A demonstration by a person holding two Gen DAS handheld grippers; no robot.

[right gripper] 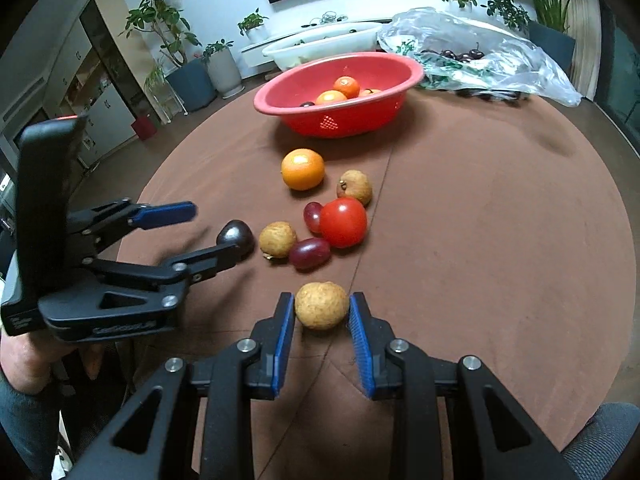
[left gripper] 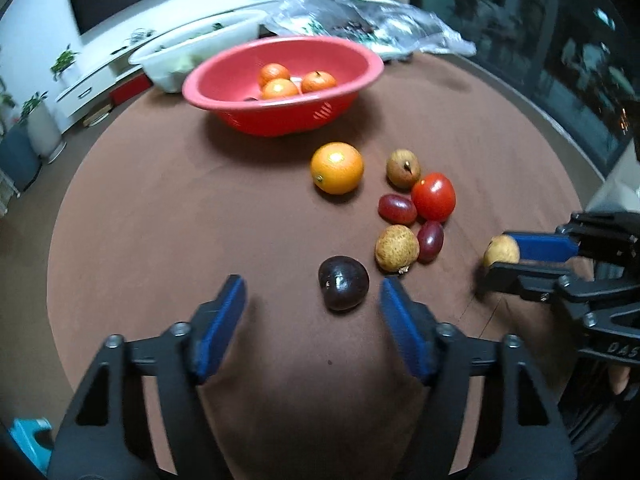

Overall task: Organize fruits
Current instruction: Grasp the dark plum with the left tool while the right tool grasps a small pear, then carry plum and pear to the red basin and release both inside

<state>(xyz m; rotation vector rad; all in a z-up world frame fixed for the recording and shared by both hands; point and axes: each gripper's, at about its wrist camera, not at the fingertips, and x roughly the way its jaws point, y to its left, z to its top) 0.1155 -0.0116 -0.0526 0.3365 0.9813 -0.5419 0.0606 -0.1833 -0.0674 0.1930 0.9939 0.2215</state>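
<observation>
A red basket at the far side of the brown table holds three oranges. Loose fruit lies in front of it: an orange, a tomato, red grapes, tan longans and a dark plum. My left gripper is open, with the plum between its fingertips. My right gripper brackets a tan longan; its pads sit at the longan's sides, with a thin gap on the right.
A white tub and a clear plastic bag with dark cherries lie behind the basket. Potted plants and cabinets stand beyond the table. A blue stool is at lower left.
</observation>
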